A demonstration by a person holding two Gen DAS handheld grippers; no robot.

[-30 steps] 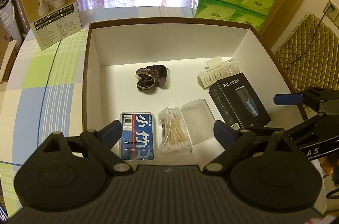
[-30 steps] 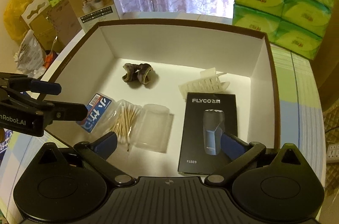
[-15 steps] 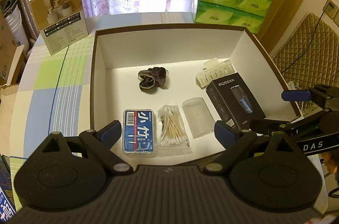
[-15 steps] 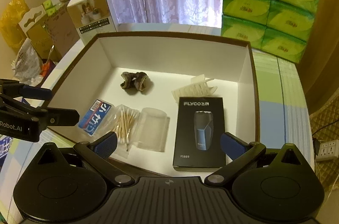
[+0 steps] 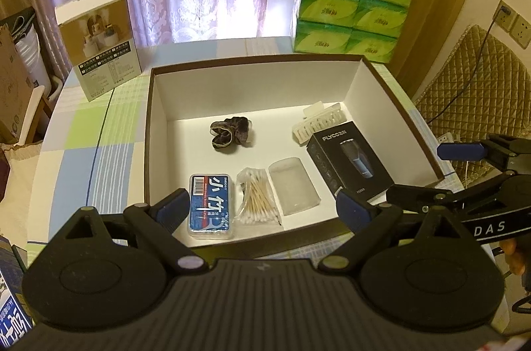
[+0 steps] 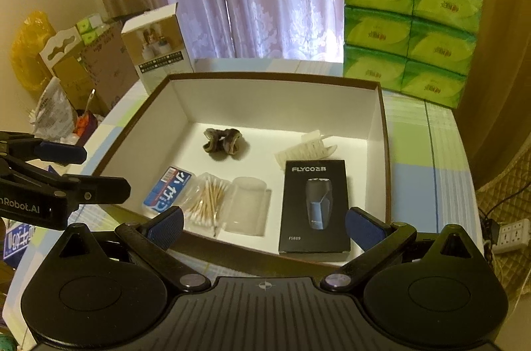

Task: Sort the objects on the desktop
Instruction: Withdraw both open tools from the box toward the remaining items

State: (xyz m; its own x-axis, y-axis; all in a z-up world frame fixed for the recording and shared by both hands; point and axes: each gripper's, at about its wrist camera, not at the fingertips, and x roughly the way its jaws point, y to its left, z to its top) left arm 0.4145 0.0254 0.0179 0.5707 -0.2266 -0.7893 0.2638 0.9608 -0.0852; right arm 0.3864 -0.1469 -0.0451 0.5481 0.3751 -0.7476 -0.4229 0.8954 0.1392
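Pulling back from box (image 5: pixel 395 105); both grippers, left (image 5: pixel 262 210) and right (image 6: pixel 264 223), fingers apart, empty.

A table (image 5: pixel 83 148) under a checked cloth of green, blue and white carries an open brown-rimmed box (image 5: pixel 151 118) at its middle; a printed carton (image 5: pixel 99 42) stands at its far left corner; stacked green tissue packs (image 5: pixel 351 9) stand at the far right.
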